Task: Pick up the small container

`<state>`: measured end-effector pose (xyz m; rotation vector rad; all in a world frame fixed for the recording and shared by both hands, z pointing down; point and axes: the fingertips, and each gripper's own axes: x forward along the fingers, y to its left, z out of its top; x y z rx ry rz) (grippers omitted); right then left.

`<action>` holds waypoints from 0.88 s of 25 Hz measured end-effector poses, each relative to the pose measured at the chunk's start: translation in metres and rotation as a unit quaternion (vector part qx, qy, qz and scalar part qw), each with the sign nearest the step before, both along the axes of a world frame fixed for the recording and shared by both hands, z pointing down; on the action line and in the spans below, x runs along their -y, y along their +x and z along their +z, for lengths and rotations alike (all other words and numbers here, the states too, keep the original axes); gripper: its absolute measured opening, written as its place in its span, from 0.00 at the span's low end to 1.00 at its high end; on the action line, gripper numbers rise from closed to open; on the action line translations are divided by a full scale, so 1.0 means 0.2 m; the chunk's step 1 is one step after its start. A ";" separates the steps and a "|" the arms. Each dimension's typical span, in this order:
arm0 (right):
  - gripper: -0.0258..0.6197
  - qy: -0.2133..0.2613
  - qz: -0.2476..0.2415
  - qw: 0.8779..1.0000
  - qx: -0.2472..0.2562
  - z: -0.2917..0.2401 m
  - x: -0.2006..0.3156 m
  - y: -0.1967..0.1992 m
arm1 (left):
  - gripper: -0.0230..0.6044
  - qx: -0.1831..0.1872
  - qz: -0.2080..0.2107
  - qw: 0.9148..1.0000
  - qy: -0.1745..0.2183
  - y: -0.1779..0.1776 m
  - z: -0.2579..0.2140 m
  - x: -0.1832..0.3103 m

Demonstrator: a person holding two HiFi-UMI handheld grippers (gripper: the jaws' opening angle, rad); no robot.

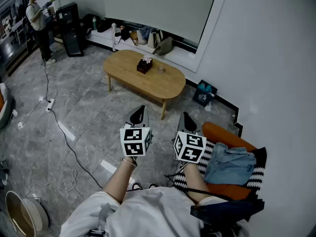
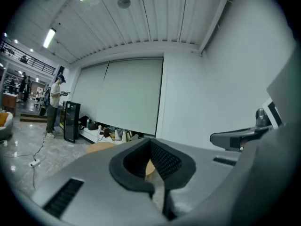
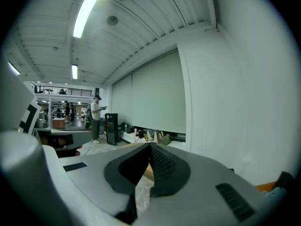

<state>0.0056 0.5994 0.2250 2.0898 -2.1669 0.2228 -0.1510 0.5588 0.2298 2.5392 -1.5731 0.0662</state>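
The small container [image 1: 161,68] stands on an oval wooden coffee table [image 1: 165,87] across the room, just right of a dark box with a white tuft [image 1: 144,65]. Held out level in front of the person, my left gripper [image 1: 141,110] and right gripper [image 1: 186,117] sit side by side well short of the table, over the marble floor. Both have their jaws closed tip to tip with nothing between them. In the left gripper view the left gripper [image 2: 150,143] points toward the table [image 2: 99,148]. The right gripper [image 3: 150,146] points the same way in the right gripper view.
An orange chair [image 1: 224,135] with folded jeans [image 1: 230,164] is at my right. A black cable [image 1: 61,130] and a power strip [image 1: 50,104] lie on the floor at left. A person [image 1: 38,23] stands by a black cabinet [image 1: 69,31] far left. Bags [image 1: 148,36] line the window ledge.
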 end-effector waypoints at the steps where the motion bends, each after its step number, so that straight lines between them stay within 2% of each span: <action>1: 0.07 -0.001 0.000 1.000 0.000 0.00 0.01 0.00 | 0.04 -0.002 0.000 1.000 0.001 0.00 -0.01 0.00; 9: 0.07 0.000 0.003 1.000 -0.005 -0.01 0.02 -0.01 | 0.04 -0.003 -0.003 1.000 -0.001 -0.04 -0.01 0.03; 15: 0.08 0.011 -0.010 1.000 0.008 -0.02 0.06 -0.10 | 0.04 -0.001 0.000 1.000 -0.002 -0.10 0.01 0.07; 22: 0.08 -0.004 0.015 1.000 0.013 0.05 0.12 -0.21 | 0.04 0.009 0.014 1.000 -0.007 -0.22 0.05 0.12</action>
